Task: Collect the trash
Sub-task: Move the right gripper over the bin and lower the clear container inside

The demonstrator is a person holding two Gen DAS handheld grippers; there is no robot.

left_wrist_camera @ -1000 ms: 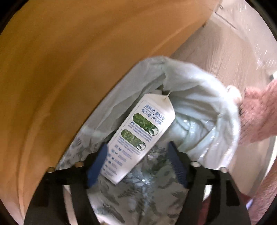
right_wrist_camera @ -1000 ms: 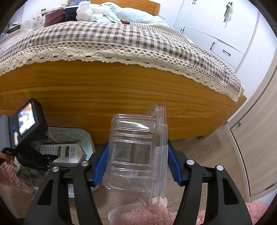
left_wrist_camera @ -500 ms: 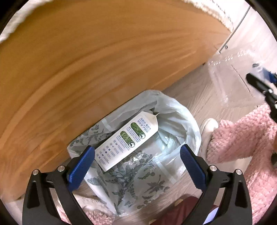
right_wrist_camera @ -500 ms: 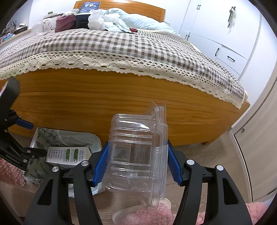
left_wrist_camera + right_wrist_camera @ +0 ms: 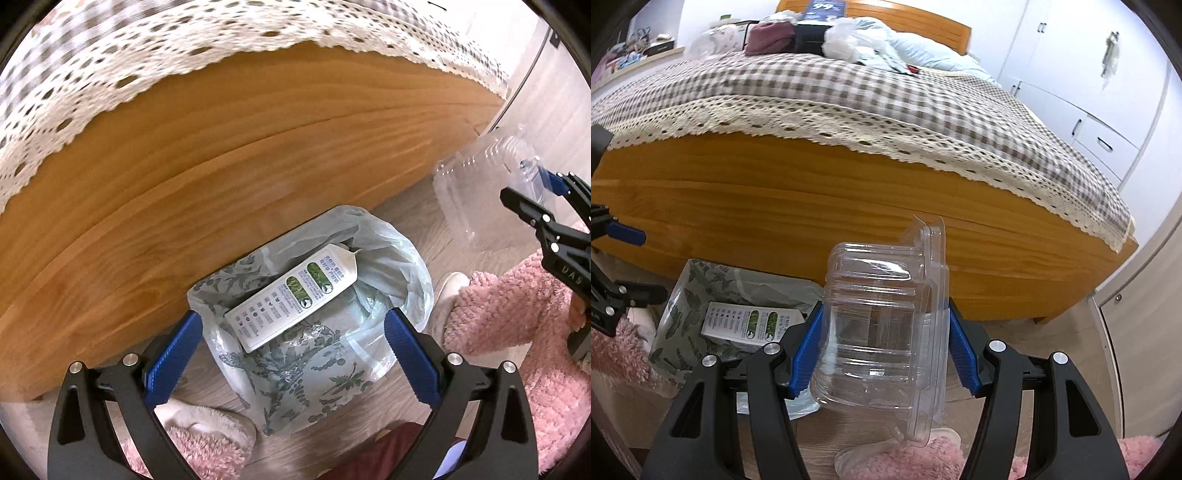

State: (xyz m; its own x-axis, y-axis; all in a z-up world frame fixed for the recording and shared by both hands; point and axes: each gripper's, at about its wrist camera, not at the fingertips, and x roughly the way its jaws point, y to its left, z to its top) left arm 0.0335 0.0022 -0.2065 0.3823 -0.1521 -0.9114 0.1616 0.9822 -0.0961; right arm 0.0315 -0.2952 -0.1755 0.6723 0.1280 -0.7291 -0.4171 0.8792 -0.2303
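The left gripper [image 5: 293, 349], black-framed with blue pads, hangs with its jaws spread as wide as they go and nothing between the pads; a second ago they were narrower and flanked the white milk carton with green label panels [image 5: 295, 297], and they have just been opening. It now sits higher than before, so more of the wooden bed side [image 5: 207, 173] and the lace edge of the checked bedspread [image 5: 110, 66] shows above. The carton lies on its side in the mouth of the small bin lined with a pale leaf-printed plastic bag [image 5: 314, 373], which stands on the floor against the bed; the carton is free of the pads.

To the right, the right gripper [image 5: 884, 354] holds the clear plastic clamshell box [image 5: 882, 332] between its blue pads, jaws about half open and pressed on the box's sides, unchanged from the earlier pictures. The box is upright in the air, to the right of the bin and above a pink fluffy slipper [image 5: 919, 458]. In the left wrist view more of the box and the right gripper has come into sight at the right edge.
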